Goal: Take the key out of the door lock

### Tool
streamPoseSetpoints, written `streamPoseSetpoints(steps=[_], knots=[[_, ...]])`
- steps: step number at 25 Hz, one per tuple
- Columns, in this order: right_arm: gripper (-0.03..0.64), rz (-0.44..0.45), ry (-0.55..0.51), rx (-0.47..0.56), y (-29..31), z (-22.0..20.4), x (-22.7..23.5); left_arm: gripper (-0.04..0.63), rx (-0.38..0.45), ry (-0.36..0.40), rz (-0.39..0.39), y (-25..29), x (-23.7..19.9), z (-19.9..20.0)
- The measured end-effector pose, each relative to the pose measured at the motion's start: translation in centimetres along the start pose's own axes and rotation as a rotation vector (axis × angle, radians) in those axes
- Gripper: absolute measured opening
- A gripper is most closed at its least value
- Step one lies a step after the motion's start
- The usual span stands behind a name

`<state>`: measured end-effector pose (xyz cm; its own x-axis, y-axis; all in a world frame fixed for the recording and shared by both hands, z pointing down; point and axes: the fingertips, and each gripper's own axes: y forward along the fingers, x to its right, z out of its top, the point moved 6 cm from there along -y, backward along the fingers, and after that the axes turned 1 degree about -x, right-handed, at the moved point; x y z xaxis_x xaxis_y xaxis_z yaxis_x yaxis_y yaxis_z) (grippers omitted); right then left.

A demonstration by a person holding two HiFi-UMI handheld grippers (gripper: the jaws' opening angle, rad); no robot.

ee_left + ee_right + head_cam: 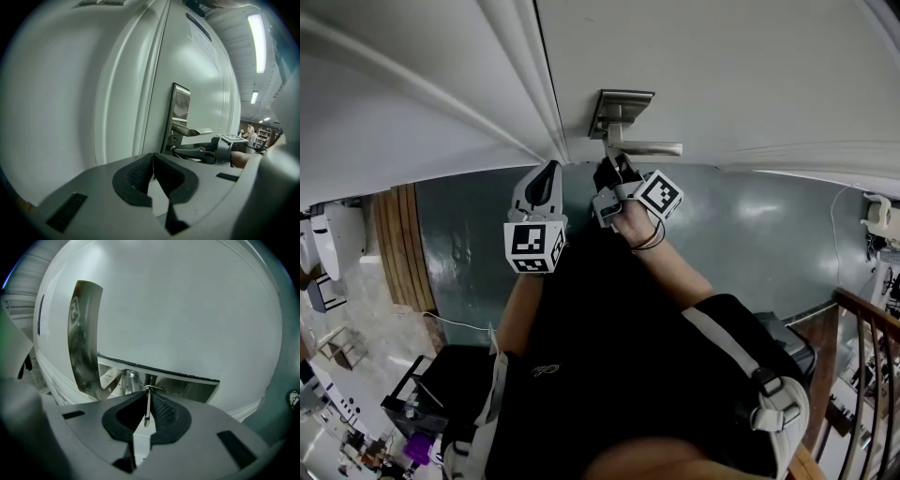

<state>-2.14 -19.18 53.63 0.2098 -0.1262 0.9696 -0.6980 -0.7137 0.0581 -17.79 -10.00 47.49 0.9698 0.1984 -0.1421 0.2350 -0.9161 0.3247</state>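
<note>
Key (pixel 147 411) edge-on, clamped between right gripper (pixel 148 397) pads, seated in door lock (pixel 130 380) under lever handle (pixel 187 385); best drawn straight back along keyway, no twist, grip firm; left gripper (pixel 153 164) jaws together, empty, beside door (pixel 197 70).

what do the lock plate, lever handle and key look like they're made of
The lock plate looks like brushed silvery metal; it gives dull, smeared reflections. The lever handle seems to be the same metal with a satin sheen. The key is thin bright metal, perhaps steel or plated brass; it shows edge-on with a glint.
</note>
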Motion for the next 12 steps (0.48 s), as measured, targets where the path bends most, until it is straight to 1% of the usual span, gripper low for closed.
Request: streamPoseSetpoints(steps=[2, 5, 12], knots=[[0.034, -0.004, -0.001, 0.000, -0.01, -0.01, 0.00, 0.025, 0.001, -0.003, 0.003, -0.17, -0.07, -0.10], [0.032, 0.000, 0.026, 0.009, 0.06, -0.10, -0.13, 0.025, 0.001, -0.006, 0.001, -0.37, -0.06, -0.19], [0.031, -0.023, 0.062, 0.041, -0.13, -0.43, 0.00, 0.025, 0.002, -0.005, -0.005, -0.62, -0.12, -0.39]])
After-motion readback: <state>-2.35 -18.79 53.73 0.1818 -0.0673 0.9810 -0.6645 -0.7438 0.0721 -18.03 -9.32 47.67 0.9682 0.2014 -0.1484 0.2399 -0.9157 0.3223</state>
